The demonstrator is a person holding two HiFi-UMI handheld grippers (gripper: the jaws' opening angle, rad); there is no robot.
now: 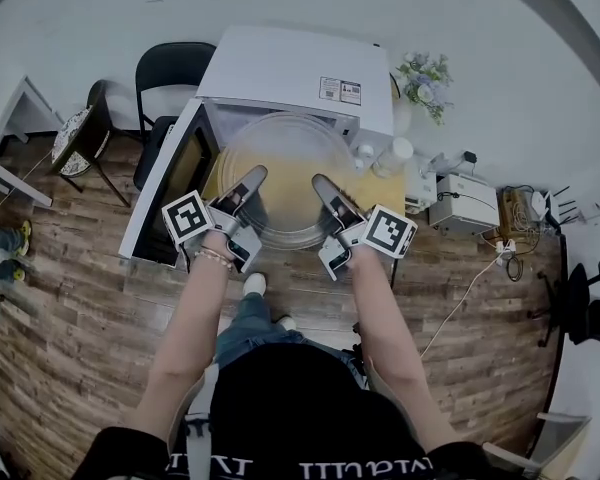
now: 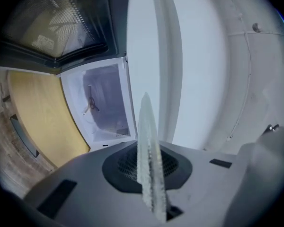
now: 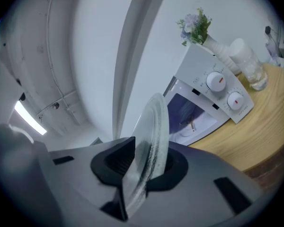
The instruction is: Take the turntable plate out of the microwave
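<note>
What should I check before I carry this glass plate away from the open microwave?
1. Grip of the left hand-held gripper on the glass plate: shut on its rim, ok.
2. Grip of the right hand-held gripper: shut on the opposite rim, ok, though the rim sits slanted in its jaws.
3. Plate out of the microwave: ok, the chamber shows only the hub.
4. Position of the door: swung open, left of the plate, ok.
5. Gap to the bottles at the plate's right: cannot tell.
</note>
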